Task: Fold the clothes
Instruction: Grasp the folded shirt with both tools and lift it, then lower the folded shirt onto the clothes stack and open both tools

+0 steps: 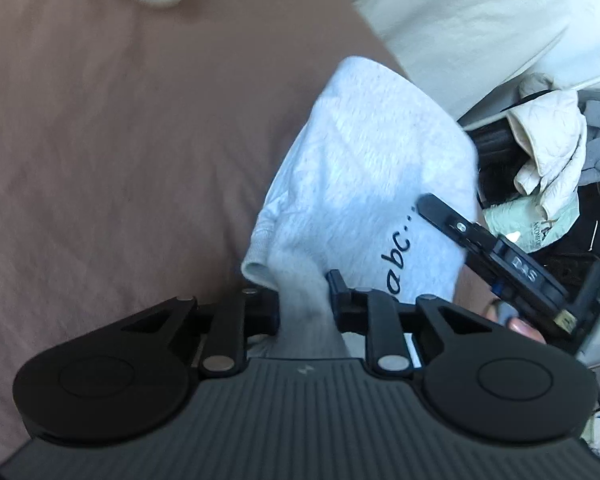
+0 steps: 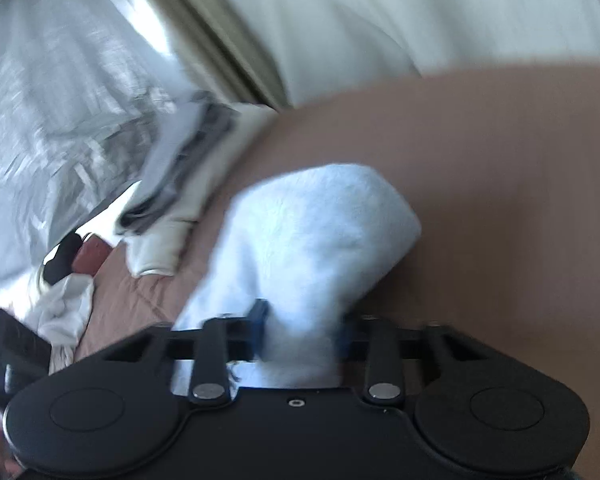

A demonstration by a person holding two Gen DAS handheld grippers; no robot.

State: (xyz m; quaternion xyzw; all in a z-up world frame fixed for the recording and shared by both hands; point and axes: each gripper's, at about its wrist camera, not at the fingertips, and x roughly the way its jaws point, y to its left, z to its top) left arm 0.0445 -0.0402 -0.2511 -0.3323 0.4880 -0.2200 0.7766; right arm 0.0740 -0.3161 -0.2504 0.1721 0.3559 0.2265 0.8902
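Note:
A light grey sweatshirt [image 1: 364,168] with dark "abc" lettering hangs bunched over the brown bed sheet [image 1: 120,140]. My left gripper [image 1: 304,296] is shut on a fold of its fabric. My right gripper [image 2: 304,328] is shut on another part of the same garment [image 2: 316,232], which shows blurred in the right wrist view. The right gripper also shows in the left wrist view [image 1: 500,248], at the garment's right edge, close to my left gripper.
White bedding [image 1: 460,16] lies beyond the sheet. A pile of clothes and a cream quilted item [image 1: 548,140] sit off the bed's right side. In the right wrist view, more clothes [image 2: 168,184] lie on the sheet's left, with a shiny silver cover [image 2: 48,100] behind.

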